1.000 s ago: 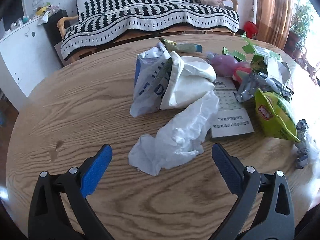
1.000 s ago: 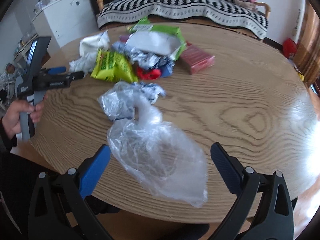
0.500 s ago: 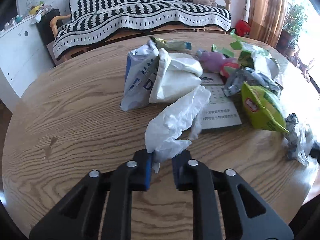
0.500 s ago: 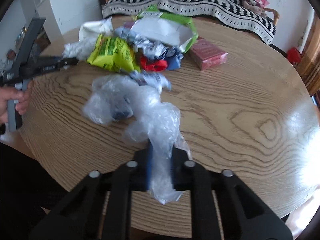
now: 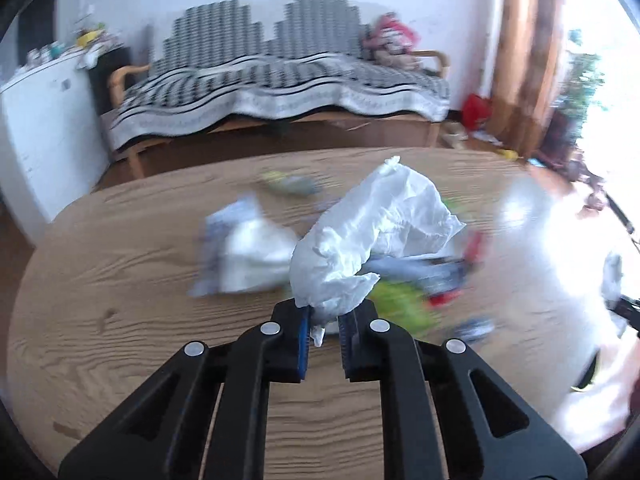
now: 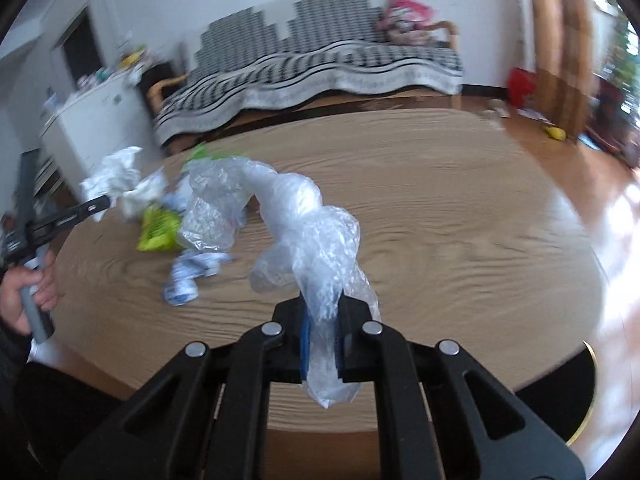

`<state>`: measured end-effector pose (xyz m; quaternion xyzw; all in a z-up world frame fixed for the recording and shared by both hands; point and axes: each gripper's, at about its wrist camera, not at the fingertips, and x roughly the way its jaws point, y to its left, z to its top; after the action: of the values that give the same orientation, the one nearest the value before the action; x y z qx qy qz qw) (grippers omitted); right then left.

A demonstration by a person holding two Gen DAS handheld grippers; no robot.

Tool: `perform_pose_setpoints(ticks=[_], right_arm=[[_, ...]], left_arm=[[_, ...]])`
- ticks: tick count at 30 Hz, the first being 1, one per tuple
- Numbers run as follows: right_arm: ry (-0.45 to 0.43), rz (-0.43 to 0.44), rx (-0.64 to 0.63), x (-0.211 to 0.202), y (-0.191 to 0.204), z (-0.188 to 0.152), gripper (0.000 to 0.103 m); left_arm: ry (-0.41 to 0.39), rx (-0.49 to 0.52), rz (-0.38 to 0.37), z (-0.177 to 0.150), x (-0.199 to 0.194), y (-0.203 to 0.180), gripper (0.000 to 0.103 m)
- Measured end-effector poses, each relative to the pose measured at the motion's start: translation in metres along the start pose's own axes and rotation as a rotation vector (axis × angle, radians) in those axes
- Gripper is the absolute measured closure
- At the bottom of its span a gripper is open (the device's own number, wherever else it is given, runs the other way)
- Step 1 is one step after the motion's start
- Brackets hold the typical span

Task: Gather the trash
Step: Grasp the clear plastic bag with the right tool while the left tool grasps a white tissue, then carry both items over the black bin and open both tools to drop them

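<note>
Trash is seen first from the left wrist view: a crumpled white tissue (image 5: 372, 236) is clenched at its lower end between the blue pads of the left gripper (image 5: 323, 330) and is held above the round wooden table (image 5: 120, 340), rising toward the centre of the frame. The left jaws have just been closing, and the tissue is pinched between them. Behind it, in the middle of the frame, a blurred heap of litter (image 5: 256, 256) lies on the tabletop: white bags at the left, a green wrapper and red and blue scraps at the right. Bare wood is left at the lower left and along the bottom of the frame; the far table edge curves across the middle, with a striped sofa (image 5: 280, 92) beyond it.

From the right wrist view, a wrinkled clear plastic bag (image 6: 304, 236) is gripped by the right gripper (image 6: 323, 340), its tail hanging below the pads and its bulk lifted toward centre left. At the left edge, a hand (image 6: 28, 292) holds the other gripper's handle, with the white tissue at its tip. The litter is gathered at the left of the table. The whole right half of the tabletop is open wood, and its near edge curves along the lower right.
</note>
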<state>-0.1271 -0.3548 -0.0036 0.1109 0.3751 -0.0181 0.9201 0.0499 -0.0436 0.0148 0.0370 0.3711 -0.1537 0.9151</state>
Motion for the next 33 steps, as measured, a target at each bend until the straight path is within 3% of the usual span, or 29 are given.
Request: perform_pose_setpoints(ticks=[4,10,15,19,25,33], right_arm=[[-0.046,-0.109,0.124,-0.030,-0.069,-0.010,0.094],[-0.042,-0.289,0.313,-0.061,-0.183,-0.053,0.093],[0.071,-0.362,0.479,-0.061,-0.271,-0.106,0.093],[0.176,-0.378,0.605,-0.050,-0.324,-0.142,0.093],[0.264,-0.329,0.760,-0.030,-0.359,-0.177,0.093],[0.274,-0.275,0.834,-0.011,-0.377,-0.173,0.093]], left_arm=[[-0.024,0.098,-0.126,0.009,-0.007,-0.086,0.092],[0.018,0.288,-0.330,-0.005,-0.004,-0.247,0.092],[0.105,0.404,-0.466,-0.041,0.009,-0.357,0.092],[0.198,0.430,-0.545,-0.067,0.031,-0.434,0.092],[0.288,0.464,-0.587,-0.105,0.056,-0.498,0.092],[0.313,0.494,-0.576,-0.106,0.085,-0.510,0.092]])
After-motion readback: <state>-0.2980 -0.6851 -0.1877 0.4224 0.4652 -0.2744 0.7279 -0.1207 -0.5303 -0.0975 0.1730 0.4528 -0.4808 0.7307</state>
